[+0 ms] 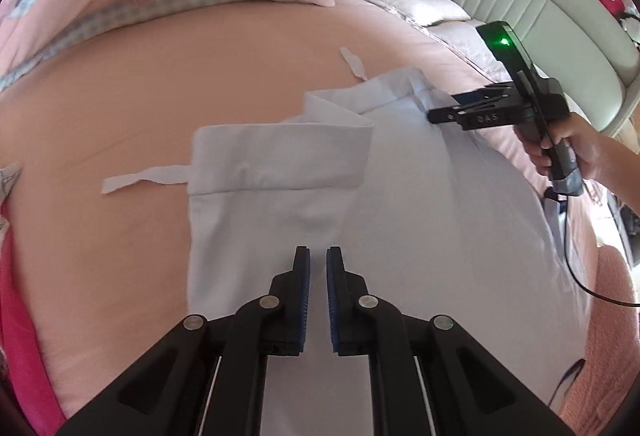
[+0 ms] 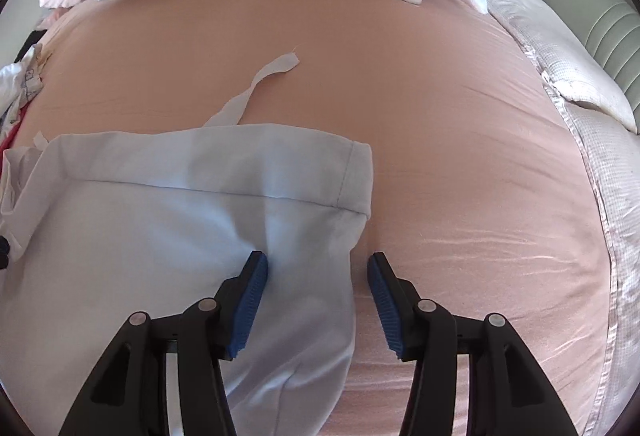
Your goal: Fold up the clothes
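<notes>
Fingers of the left gripper (image 1: 318, 256) are nearly closed and empty above the pale blue garment (image 1: 360, 228), right gripper (image 2: 316, 264) fingers stand open astride its edge near the waistband (image 2: 224, 172), holding nothing, so folding seems barely started.

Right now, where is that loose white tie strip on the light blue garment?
In the right wrist view the white tie strip trails up from the light blue garment's top edge across the pink bedsheet, left of centre.

One light blue garment (image 1: 320, 196) is lying on the pink bed cover (image 1: 120, 116). Two white ties (image 1: 144, 180) are sticking out from the garment. Two grippers (image 1: 318, 272) are hovering over it.
</notes>
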`<state>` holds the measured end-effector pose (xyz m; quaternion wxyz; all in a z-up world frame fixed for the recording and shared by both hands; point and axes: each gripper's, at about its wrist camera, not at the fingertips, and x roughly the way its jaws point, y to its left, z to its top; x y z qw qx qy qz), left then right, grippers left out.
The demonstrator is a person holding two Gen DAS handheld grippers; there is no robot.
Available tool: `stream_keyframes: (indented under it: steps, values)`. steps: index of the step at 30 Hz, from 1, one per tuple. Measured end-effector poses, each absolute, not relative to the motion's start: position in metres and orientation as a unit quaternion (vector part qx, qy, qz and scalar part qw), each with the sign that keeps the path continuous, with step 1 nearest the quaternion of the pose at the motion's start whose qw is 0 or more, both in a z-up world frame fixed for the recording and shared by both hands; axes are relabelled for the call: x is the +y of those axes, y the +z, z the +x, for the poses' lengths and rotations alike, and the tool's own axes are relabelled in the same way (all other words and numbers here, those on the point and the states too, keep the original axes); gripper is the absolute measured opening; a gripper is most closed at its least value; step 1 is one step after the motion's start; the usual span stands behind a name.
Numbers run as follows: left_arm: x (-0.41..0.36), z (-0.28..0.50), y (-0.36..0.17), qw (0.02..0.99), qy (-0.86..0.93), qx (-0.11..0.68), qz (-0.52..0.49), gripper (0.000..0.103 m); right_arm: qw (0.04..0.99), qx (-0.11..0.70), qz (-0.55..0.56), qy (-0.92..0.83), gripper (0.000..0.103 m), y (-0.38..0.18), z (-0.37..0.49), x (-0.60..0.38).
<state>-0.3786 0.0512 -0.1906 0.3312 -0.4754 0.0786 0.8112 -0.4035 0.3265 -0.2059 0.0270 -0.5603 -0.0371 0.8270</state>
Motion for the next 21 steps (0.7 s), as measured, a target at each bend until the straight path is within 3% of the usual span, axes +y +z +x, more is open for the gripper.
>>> stream_keyframes:
  steps: [1, 5, 6, 7, 9, 16, 18, 20, 21]
  values:
    - [0.039, -0.384, -0.187, 0.308, 0.827, 0.058, -0.466, 0.007, 0.029, -0.037, -0.562, 0.826, 0.063, -0.207, -0.403, 0.33]
    - [0.002, -0.41, -0.179, 0.25, 0.858, -0.015, -0.449, 0.013, 0.033, -0.043, -0.565, 0.823, 0.063, -0.202, -0.398, 0.336]
    - [-0.001, -0.416, -0.18, 0.248, 0.855, -0.026, -0.454, 0.025, 0.033, -0.049, -0.564, 0.824, 0.062, -0.201, -0.397, 0.336]
    - [-0.002, -0.421, -0.183, 0.246, 0.853, -0.022, -0.46, 0.047, 0.033, -0.053, -0.56, 0.826, 0.06, -0.2, -0.396, 0.336]
    - [-0.004, -0.426, -0.189, 0.227, 0.858, -0.012, -0.461, 0.062, 0.031, -0.048, -0.546, 0.836, 0.059, -0.194, -0.391, 0.336]
    - [-0.015, -0.43, -0.211, 0.202, 0.848, -0.027, -0.49, 0.062, -0.004, -0.057, -0.532, 0.845, 0.059, -0.191, -0.39, 0.315]
    - [-0.012, -0.427, -0.214, 0.21, 0.844, -0.021, -0.492, 0.062, -0.008, -0.052, -0.561, 0.826, 0.044, -0.206, -0.396, 0.315]
    - [-0.01, -0.425, -0.215, 0.219, 0.842, -0.018, -0.493, 0.062, -0.019, -0.03, -0.562, 0.826, 0.003, -0.198, -0.397, 0.319]
    - [-0.009, -0.424, -0.215, 0.223, 0.841, -0.019, -0.493, 0.062, -0.019, -0.026, -0.561, 0.827, 0.002, -0.194, -0.397, 0.32]
